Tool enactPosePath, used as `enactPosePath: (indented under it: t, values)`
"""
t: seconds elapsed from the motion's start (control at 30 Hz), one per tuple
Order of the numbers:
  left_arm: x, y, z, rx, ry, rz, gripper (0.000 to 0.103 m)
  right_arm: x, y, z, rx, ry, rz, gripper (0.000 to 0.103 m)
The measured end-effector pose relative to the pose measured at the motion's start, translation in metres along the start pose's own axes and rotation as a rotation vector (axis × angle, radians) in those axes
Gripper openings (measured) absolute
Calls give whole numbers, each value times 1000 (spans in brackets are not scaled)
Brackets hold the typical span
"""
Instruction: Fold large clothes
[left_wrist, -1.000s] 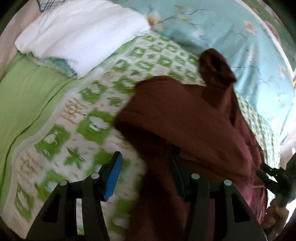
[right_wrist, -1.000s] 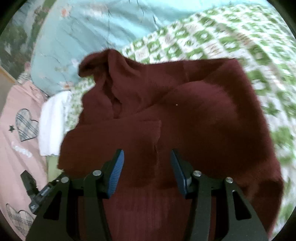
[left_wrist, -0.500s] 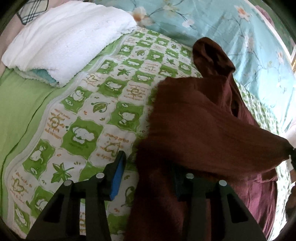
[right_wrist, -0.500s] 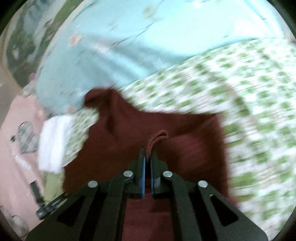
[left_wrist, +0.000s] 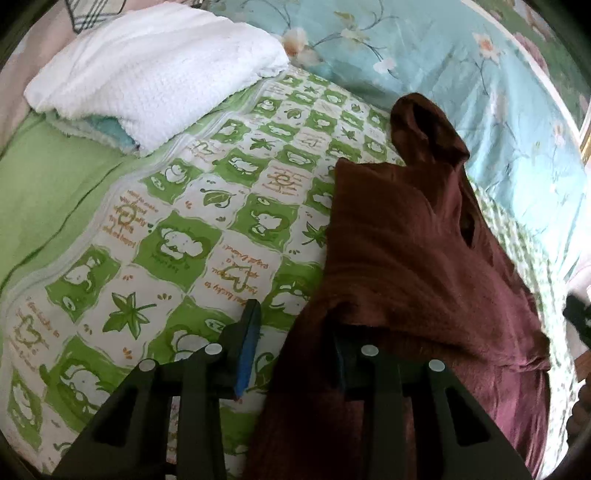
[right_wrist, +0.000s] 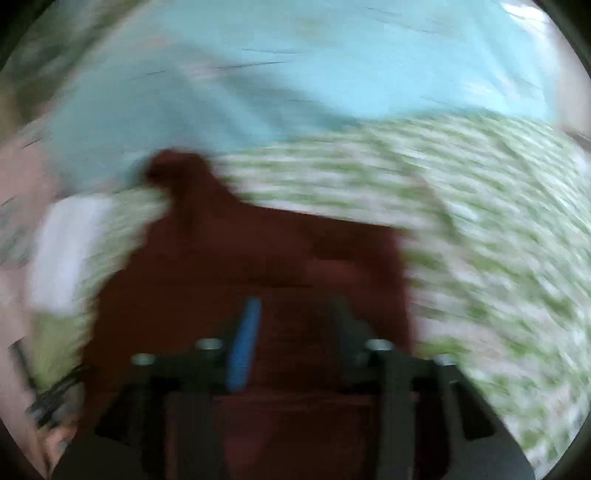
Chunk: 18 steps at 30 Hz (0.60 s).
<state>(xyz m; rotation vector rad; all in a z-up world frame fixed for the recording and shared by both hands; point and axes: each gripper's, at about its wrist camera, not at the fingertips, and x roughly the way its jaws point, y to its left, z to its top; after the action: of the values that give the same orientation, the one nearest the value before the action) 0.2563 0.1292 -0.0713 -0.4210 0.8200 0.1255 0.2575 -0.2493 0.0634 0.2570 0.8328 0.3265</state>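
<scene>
A maroon garment (left_wrist: 406, 258) lies rumpled on the green patterned bedsheet (left_wrist: 166, 240), one sleeve end pointing at the blue quilt. My left gripper (left_wrist: 293, 343) sits at its left edge with the jaws closing. The blue left pad (left_wrist: 247, 350) is bare, cloth drapes over the right finger, and the edge runs between the jaws unpinched. The right wrist view is blurred. There my right gripper (right_wrist: 295, 332) hangs above the garment (right_wrist: 258, 258), its jaws opening, with nothing clearly caught between them.
A folded white towel (left_wrist: 147, 74) lies at the far left on a plain green cover. A light blue floral quilt (left_wrist: 480, 74) bounds the far side. The other gripper's dark tip (left_wrist: 578, 321) and a hand (left_wrist: 580, 417) show at the right edge.
My right gripper shut on a fold of the garment, rose, and now stands with its jaws apart. The left jaws have narrowed. The garment's left edge has pulled to the right, baring more sheet.
</scene>
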Motion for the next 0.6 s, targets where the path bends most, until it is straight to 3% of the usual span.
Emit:
enactPosePath:
  t: [0.1, 0.13, 0.2, 0.33, 0.43, 0.5, 0.53, 0.57, 0.6]
  values:
    - [0, 1, 0, -6, -7, -13, 36, 47, 75, 17, -158, 135, 185, 57]
    - [0, 2, 0, -7, -9, -16, 36, 70, 105, 24, -206, 187, 292, 57]
    - [0, 3, 0, -15, -13, -29, 36, 108, 144, 33, -252, 252, 379, 57]
    - [0, 7, -1, -31, -16, -53, 36, 180, 188, 51, -315, 380, 387, 57]
    - [1, 9, -1, -38, -17, -72, 35, 233, 202, 41, -328, 563, 374, 57]
    - [1, 10, 0, -43, -19, -83, 31, 245, 209, 31, -357, 609, 359, 45]
    - [2, 11, 0, -47, -20, -86, 26, 247, 212, 30, -372, 605, 366, 15]
    - [2, 12, 0, -54, -20, -94, 17, 249, 214, 32, -360, 593, 396, 9]
    - [1, 14, 0, -61, -22, -103, 11, 248, 216, 36, -334, 557, 430, 9]
